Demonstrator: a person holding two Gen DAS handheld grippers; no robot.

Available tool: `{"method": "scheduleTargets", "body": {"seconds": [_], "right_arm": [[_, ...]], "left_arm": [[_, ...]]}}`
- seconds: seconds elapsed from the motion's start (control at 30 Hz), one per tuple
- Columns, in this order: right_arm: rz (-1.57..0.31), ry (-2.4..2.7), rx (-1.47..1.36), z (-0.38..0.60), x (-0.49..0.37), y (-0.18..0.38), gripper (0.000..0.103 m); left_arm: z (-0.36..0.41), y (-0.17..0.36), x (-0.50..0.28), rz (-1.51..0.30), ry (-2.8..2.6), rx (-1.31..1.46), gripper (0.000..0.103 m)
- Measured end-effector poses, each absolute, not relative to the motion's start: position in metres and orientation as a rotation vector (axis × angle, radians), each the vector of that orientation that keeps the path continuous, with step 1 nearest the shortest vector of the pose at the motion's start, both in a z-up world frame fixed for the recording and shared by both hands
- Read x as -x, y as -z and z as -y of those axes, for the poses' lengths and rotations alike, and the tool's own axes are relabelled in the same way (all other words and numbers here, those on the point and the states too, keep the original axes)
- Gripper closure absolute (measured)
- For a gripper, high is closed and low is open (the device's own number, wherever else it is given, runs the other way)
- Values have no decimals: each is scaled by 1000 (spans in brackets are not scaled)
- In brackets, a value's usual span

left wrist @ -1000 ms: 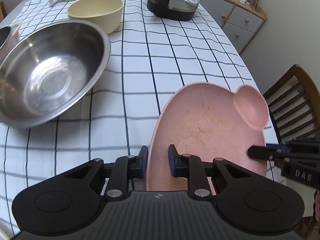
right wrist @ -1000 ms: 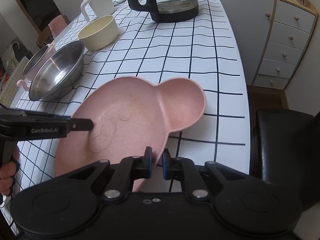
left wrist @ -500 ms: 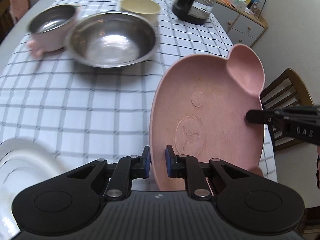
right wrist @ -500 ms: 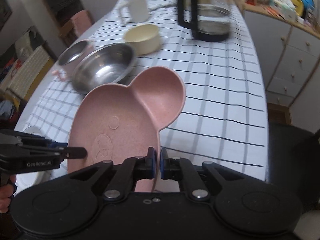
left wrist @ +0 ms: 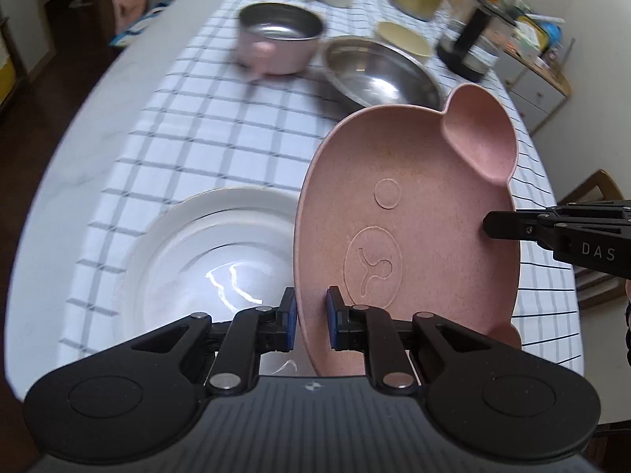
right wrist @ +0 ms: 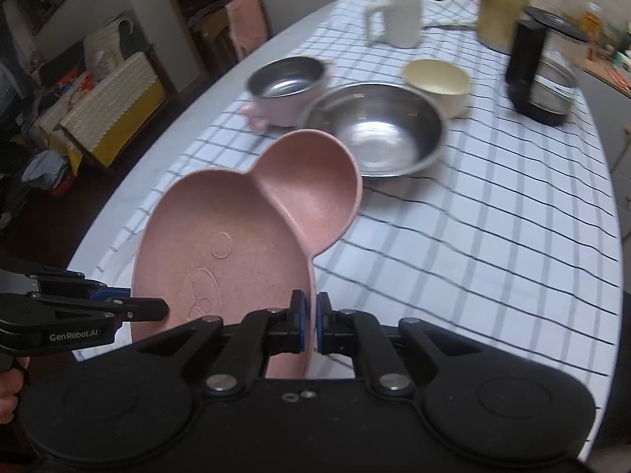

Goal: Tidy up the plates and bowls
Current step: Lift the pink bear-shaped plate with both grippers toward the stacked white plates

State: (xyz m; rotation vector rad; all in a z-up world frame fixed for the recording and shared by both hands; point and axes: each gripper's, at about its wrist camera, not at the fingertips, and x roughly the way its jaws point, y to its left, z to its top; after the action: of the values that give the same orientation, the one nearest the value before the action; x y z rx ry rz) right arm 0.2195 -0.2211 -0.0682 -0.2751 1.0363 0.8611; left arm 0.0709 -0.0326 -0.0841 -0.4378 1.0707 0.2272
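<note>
Both grippers, left (left wrist: 309, 323) and right (right wrist: 310, 323), pinch opposite rims of the pink bear-shaped plate (left wrist: 414, 236), held beside and partly above the white plate (left wrist: 189, 252), its long axis and ear pointing away toward the steel bowl (left wrist: 378, 75).

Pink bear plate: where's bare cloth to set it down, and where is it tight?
The pink bear plate is gripped at both rims. Open checked cloth lies right of it, in front of the steel bowl and kettle. Another strip: between the white plate and pink pot. Crowded: pot, steel bowl and cream bowl clustered behind.
</note>
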Motion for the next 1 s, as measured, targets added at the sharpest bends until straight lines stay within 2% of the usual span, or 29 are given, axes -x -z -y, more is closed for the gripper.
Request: {"method": "scheduleTargets", "body": {"seconds": [0.43,1.0], "right_arm": [[-1118,-857,289,129,-192,103,95],[-1124,-771,346,107,-193,127,91]], "left_arm": [[-29,109,-40,-1108,-300,460,88],[-30,119,-45,-1110,-228,395,88]]}}
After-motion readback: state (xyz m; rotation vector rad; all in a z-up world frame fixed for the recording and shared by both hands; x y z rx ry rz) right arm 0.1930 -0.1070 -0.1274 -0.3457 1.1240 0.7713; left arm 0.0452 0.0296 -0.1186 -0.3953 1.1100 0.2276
